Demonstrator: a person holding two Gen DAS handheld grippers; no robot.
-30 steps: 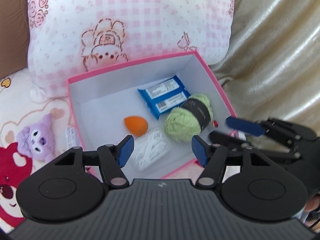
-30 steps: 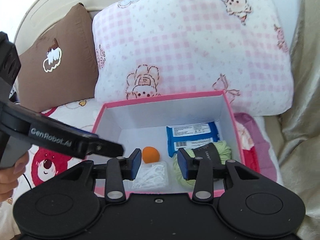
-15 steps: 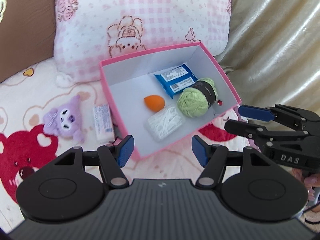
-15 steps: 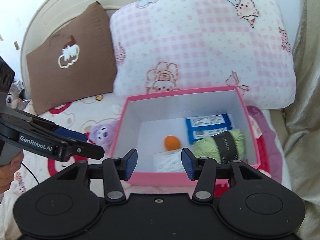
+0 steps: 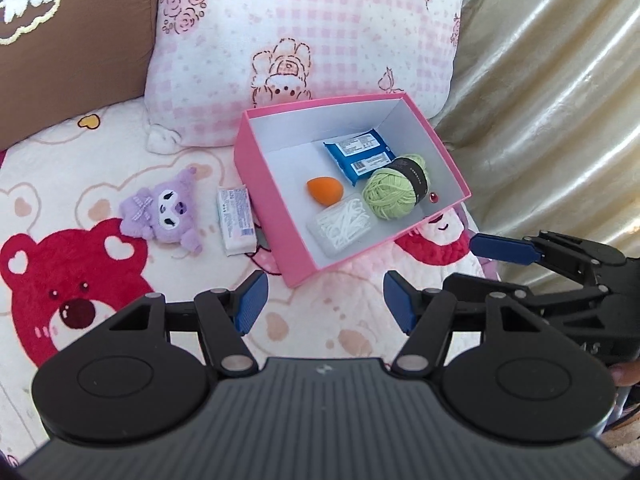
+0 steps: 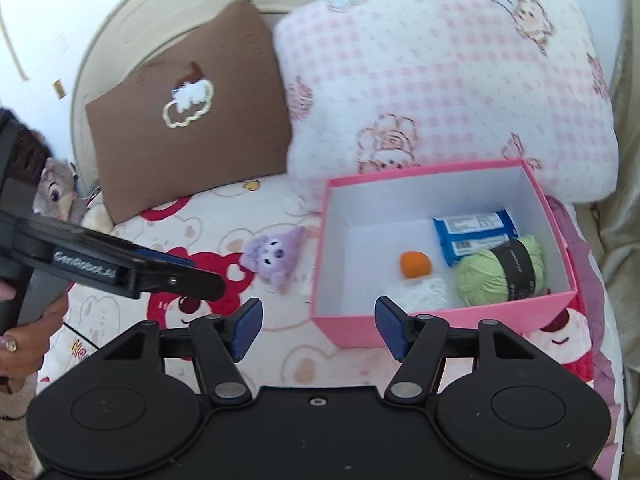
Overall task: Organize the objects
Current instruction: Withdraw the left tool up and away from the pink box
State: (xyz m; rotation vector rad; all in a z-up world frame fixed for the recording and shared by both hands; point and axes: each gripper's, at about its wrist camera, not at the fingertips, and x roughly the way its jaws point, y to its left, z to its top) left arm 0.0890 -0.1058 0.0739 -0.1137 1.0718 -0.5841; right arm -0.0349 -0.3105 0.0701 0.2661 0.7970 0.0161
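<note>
Lying outside the pink box (image 5: 276, 220) on its left, the purple plush toy (image 5: 162, 216) and white packet (image 5: 236, 220), its long axis pointing away, sit ahead-left of the empty, half-open left gripper (image 5: 322, 304), the nearer one; the right gripper (image 6: 318, 326), jaws opening, holds nothing.

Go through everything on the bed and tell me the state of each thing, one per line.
Pink cardboard box: open, no lid, partly filled.
Green yarn ball: inside box.
Blue packet: inside box, flat.
Orange sponge: inside box.
Purple plush toy: outside box, on blanket.
White tissue pack: outside, beside box.
Left gripper: open, empty.
Right gripper: opening, empty.
</note>
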